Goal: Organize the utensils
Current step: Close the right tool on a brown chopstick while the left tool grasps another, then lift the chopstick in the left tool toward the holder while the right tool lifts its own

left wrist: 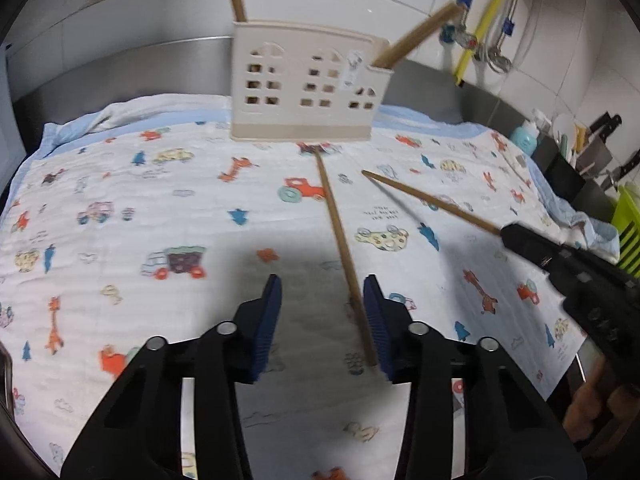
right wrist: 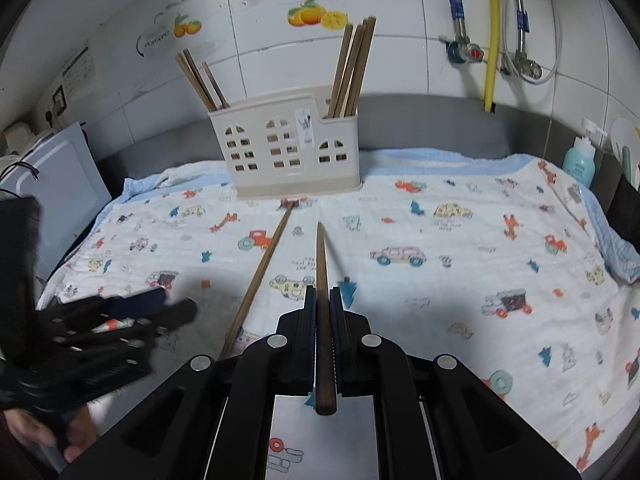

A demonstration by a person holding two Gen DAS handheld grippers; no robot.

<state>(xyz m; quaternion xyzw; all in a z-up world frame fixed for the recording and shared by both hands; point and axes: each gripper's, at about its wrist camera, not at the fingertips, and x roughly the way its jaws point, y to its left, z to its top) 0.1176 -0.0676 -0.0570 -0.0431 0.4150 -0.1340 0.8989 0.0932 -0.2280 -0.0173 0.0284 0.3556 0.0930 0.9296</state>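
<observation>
A cream utensil holder (left wrist: 304, 88) with window cut-outs stands at the back of the patterned cloth; it also shows in the right wrist view (right wrist: 290, 152) with several wooden chopsticks upright in its left and right compartments. A loose chopstick (left wrist: 340, 240) lies on the cloth, its near end between my left gripper's (left wrist: 322, 300) open blue fingers, close to the right one. My right gripper (right wrist: 322, 300) is shut on another chopstick (right wrist: 322, 276), held above the cloth and pointing at the holder. The loose chopstick (right wrist: 260, 276) and the left gripper (right wrist: 132, 312) lie to its left.
A white cloth (left wrist: 120, 240) with cartoon vehicles covers the counter. A teal bottle (right wrist: 580, 162) and a dish rack with knives (left wrist: 592, 152) stand at the right. A white appliance (right wrist: 56, 192) stands at the left. Tiled wall with pipes (right wrist: 490, 40) behind.
</observation>
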